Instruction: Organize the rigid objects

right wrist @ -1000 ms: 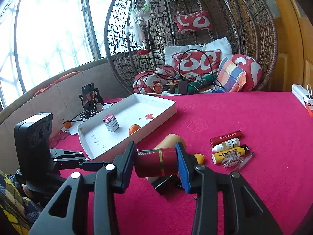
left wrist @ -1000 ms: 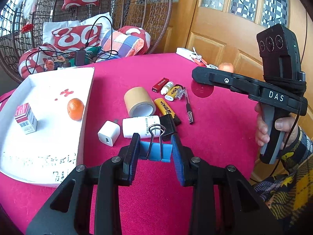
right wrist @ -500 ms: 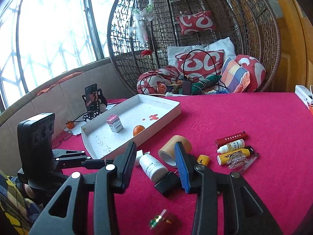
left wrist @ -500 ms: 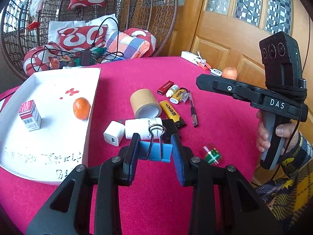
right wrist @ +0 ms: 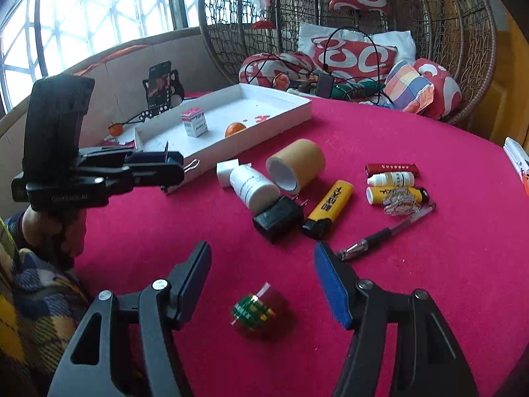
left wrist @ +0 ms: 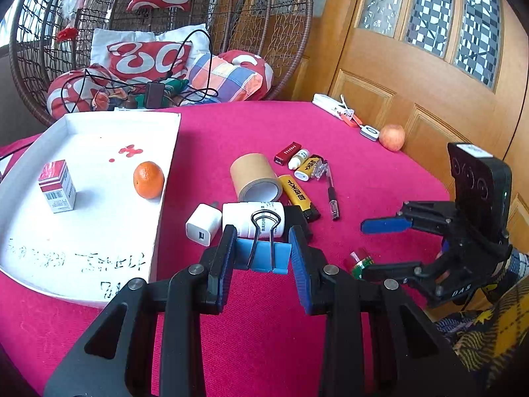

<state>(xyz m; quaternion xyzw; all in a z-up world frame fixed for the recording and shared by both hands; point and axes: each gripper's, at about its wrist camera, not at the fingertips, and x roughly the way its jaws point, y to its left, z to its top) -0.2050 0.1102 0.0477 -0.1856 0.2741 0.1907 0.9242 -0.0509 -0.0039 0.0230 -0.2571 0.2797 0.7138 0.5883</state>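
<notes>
Lying on its side on the bench, the red-and-green canister (right wrist: 256,311) is framed between the opening, empty jaws of the right hand-held gripper (right wrist: 263,284), nearer than the left hand-held gripper (left wrist: 263,258), which is clamped on a blue binder clip (left wrist: 264,253).

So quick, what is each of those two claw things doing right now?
Left gripper: shut on the blue binder clip.
Right gripper: fingers opening, holding nothing; the small red can lies on the cloth below.
</notes>
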